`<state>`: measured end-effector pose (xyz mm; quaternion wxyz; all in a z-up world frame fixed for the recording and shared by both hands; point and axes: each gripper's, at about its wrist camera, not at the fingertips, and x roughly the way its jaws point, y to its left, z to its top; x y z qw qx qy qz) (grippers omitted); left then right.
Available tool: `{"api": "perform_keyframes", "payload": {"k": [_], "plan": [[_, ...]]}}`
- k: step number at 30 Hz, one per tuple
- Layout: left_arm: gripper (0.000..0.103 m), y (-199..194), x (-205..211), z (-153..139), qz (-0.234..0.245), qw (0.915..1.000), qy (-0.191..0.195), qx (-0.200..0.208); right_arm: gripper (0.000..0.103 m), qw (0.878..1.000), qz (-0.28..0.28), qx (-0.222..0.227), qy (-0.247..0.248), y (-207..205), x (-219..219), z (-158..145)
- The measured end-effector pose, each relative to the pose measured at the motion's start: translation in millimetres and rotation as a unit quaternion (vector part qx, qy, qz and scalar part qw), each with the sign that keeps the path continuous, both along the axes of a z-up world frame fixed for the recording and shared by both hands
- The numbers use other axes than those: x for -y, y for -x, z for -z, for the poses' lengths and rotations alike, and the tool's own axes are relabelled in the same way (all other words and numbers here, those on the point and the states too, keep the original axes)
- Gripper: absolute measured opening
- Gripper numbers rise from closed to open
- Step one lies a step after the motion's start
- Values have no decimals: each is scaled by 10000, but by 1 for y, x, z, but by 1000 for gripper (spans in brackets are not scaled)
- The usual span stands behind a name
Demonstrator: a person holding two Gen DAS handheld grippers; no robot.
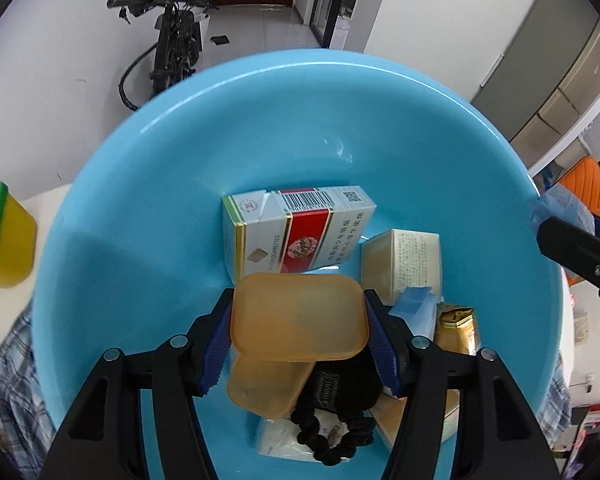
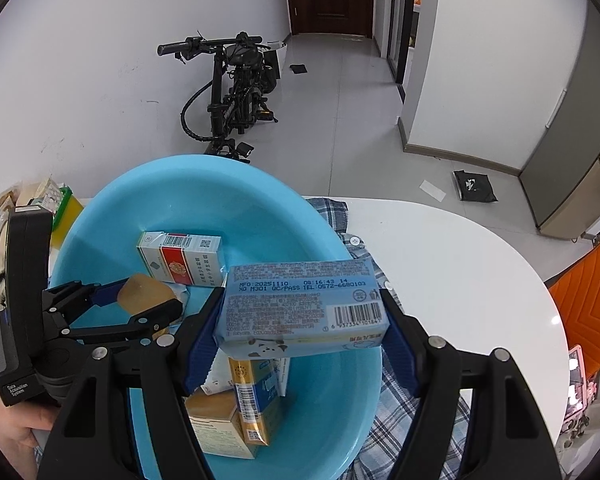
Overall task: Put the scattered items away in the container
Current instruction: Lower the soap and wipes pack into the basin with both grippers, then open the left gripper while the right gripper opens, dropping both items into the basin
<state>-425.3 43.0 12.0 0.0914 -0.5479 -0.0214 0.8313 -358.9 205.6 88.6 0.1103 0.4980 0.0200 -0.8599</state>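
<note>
A blue plastic basin (image 1: 180,184) (image 2: 148,196) holds a red and white cigarette box (image 1: 296,232) (image 2: 180,258), a beige box (image 1: 404,264), a gold packet (image 1: 458,326), a black hair tie (image 1: 332,432) and an orange lid (image 1: 266,386). My left gripper (image 1: 300,340) is shut on an orange plastic case (image 1: 298,318) over the basin; it also shows in the right wrist view (image 2: 142,304). My right gripper (image 2: 300,336) is shut on a light blue tissue pack (image 2: 304,304) above the basin's right side.
The basin stands on a white table (image 2: 460,264) over a plaid cloth (image 2: 404,396). A yellow container with a green lid (image 1: 4,236) sits left of the basin. An orange chair (image 2: 592,304) stands at the right. A scooter (image 2: 236,92) leans on the far wall.
</note>
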Motion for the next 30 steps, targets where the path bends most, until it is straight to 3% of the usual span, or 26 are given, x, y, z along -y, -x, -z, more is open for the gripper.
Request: {"api": "perform_keyframes", "payload": {"k": [1,4,9,16,26,30], "plan": [[80,1,-1,-2,52,10000,71,-18,71,10000,6,4,18,0,-1,0],[81,-3,-3,-9,149,9994,192,-230,71,10000,9,22,30,-1,-2,0],[81,-6,10,-23,-40,9995,-132,-299,71,10000,51,39,38,-2,-4,1],[81,-16,46,-57,-349,9976,-162,-581,71,9999,58,67,84,-4,2,0],[81,-32,83,-102,-559,9933,-175,-994,71,9998,-216,47,-11,-7,44,5],[81,-36,96,-106,-675,9921,-88,-1058,71,9995,-294,107,-99,-5,60,15]]}}
